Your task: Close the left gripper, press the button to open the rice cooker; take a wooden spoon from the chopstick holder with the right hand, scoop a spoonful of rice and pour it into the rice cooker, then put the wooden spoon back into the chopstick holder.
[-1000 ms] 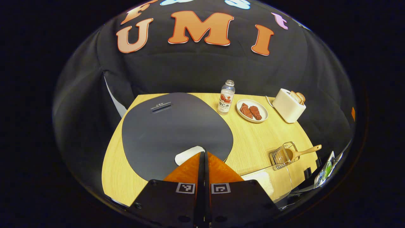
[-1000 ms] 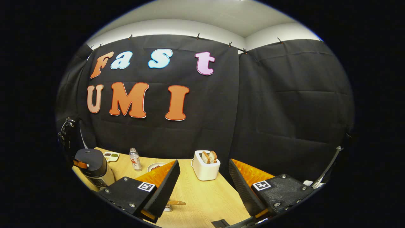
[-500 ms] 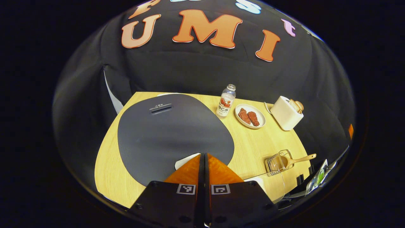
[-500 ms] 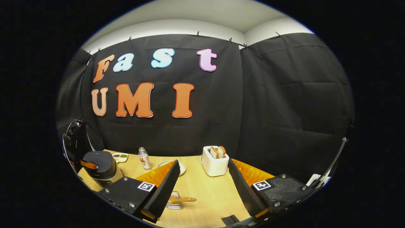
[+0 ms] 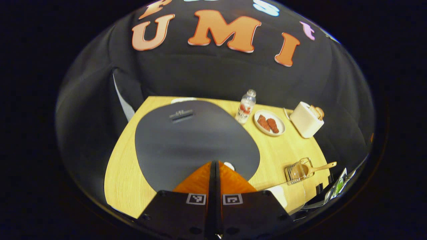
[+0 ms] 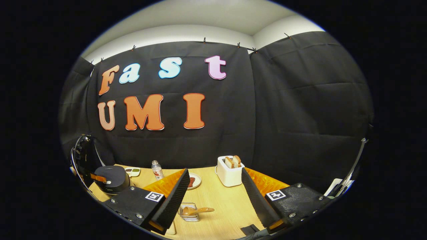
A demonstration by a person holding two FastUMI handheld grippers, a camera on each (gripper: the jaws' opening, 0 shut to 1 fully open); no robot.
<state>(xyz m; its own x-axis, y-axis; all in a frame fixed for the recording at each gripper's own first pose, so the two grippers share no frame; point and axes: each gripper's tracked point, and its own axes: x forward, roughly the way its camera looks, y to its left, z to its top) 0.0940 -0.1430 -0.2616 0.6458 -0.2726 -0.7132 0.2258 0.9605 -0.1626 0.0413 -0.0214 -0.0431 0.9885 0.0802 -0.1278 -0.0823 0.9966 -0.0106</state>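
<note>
A black-curtained booth surrounds a pale wooden table (image 5: 283, 150). The left gripper (image 5: 215, 165), fingers pressed together on nothing, sits right at the cooker (image 5: 193, 140) lid's front edge over the white button (image 5: 229, 164). The right gripper (image 6: 213, 186) hangs spread wide, empty. The spoon (image 6: 195, 210) lies in the wire holder (image 6: 188, 213) near the table's right edge. It looks light, stiff and smooth; the projecting handle is probably the best grip.

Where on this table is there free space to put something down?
Bare wood lies between the toaster and the chopstick holder, and left of the rice cooker. It is crowded around the bottle and the plate.
</note>
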